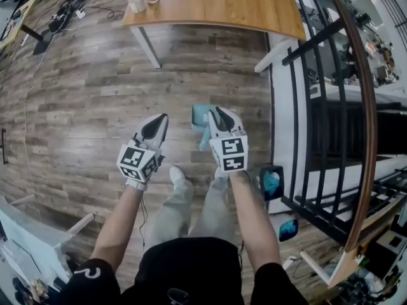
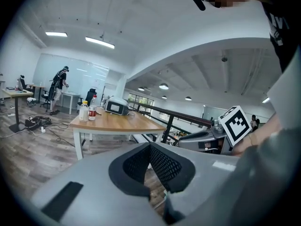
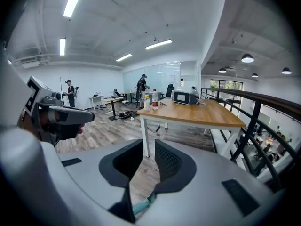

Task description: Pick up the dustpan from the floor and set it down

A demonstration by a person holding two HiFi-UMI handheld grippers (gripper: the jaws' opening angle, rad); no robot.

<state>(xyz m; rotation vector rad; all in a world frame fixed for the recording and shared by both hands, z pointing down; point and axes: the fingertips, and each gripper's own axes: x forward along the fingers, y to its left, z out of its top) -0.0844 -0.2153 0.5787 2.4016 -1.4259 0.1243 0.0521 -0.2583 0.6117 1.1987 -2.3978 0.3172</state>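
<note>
The teal dustpan (image 1: 199, 115) lay on the floor near its railing edge, short of the bench (image 1: 216, 5). The right gripper (image 1: 217, 114) hovered just over it, jaws slightly parted and pressing on nothing, seemingly lined up for a grasp. The left gripper (image 1: 160, 122) hung beside, jaws closed and empty, apparently spare.

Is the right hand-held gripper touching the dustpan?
Cannot tell: in head view the right hand-held gripper overlaps the dustpan; no gap or contact shows.

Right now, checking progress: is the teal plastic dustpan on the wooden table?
No, the dustpan is beside the right tool, over the floor.
</note>
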